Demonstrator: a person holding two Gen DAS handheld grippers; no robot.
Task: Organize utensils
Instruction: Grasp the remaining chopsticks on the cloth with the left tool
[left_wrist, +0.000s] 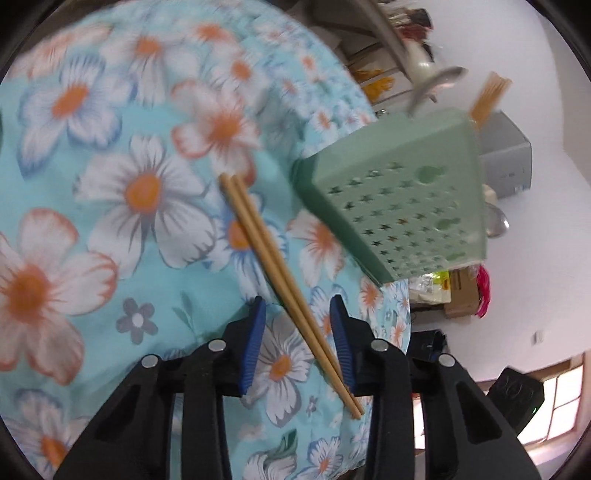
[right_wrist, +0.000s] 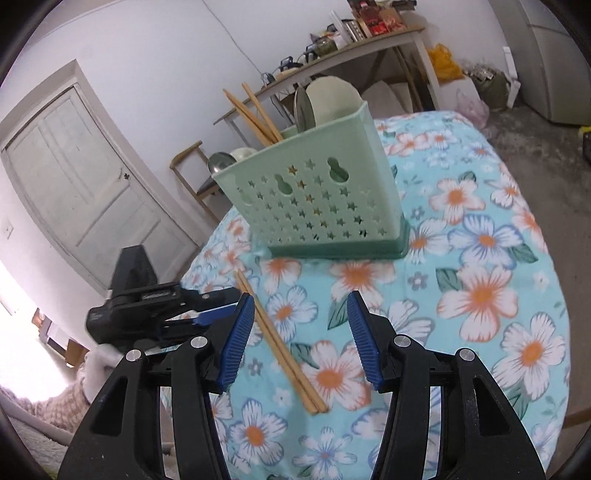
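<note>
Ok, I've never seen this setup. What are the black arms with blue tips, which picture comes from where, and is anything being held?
There is no robot here: a person carries two handheld grippers, each with a fisheye camera looking along its blue-padded fingers. One picture is from the left gripper, the other from the right gripper, which also sees the left one from the side. On the floral tablecloth lies a pair of wooden chopsticks in front of a green utensil holder that already holds chopsticks and spoons. Both grippers straddle the loose pair with their pads clear of it, so nothing is held.
</note>
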